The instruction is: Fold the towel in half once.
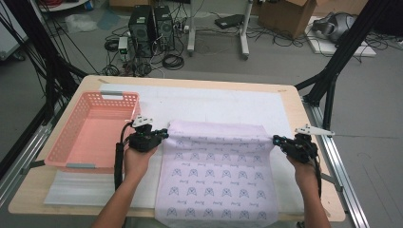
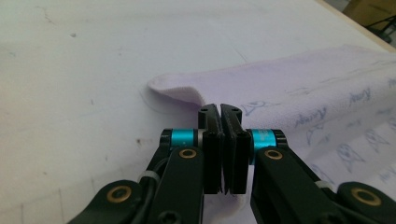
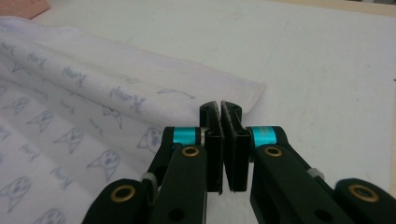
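The tabletop (image 1: 290,102) carries a white mat under a pale lilac printed cloth (image 1: 218,180) stretched between both tools. The left tool (image 1: 164,134) is clamped on its left far corner, the right tool (image 1: 277,140) on its right far corner; a pink basket (image 1: 78,142) sits just outside the left tool.

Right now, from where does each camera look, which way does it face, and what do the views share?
High view: above the person's side of the table, looking forward and down at the patterned cloth and pink basket; both forearms and both hand-held grippers show.
Left gripper view: on the left hand-held gripper, looking along its shut jaws at the cloth's folded corner.
Right gripper view: on the right hand-held gripper, looking along its shut jaws at the cloth's other corner.
Shared: all three show the cloth on the white mat.
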`<state>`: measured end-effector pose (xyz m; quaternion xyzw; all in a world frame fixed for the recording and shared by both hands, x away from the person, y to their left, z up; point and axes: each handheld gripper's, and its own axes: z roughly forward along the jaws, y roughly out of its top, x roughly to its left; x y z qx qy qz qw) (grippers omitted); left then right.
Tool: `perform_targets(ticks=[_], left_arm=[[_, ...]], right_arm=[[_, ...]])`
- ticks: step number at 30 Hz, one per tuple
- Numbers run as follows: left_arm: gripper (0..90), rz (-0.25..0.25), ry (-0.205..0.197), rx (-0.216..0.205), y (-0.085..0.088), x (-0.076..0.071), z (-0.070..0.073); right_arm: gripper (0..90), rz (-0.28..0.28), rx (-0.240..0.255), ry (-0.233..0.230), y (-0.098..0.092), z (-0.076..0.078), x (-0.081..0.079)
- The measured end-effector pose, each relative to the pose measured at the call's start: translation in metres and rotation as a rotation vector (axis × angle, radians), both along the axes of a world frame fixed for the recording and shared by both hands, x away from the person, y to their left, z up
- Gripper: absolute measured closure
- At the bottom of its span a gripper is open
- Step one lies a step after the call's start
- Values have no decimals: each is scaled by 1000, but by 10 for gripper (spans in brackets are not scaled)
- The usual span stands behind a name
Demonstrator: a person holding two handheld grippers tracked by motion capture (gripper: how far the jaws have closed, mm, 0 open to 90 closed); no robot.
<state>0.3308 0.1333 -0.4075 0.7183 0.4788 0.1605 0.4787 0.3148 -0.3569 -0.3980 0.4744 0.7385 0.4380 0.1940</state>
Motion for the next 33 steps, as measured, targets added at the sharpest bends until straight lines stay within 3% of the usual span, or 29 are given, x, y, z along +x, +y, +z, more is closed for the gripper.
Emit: perform_targets(ticks=[8,17,21,23,25,27,33], left_arm=[[871,-55,-22,-13,6,-42,-12],[869,-112,24,2,10,-76,-28],[825,-111,34,-6,11,-71,-31],[718,-106,31,0,9,-65,-31],[582,-99,41,-9,7,-57,-29],[531,-91,38,0,4,-48,-29],[461,-55,103,-16,-3,-16,-36]], right_arm=[[882,28,-6,-4,0,-12,-38],[882,48,-20,42,-2,-26,-79],[833,67,-54,73,2,-32,-82],[712,41,-57,76,3,-31,-79],[651,18,-44,73,1,-28,-74],[617,-5,-39,70,-1,-26,-67],[545,-27,-44,112,6,-27,-36]])
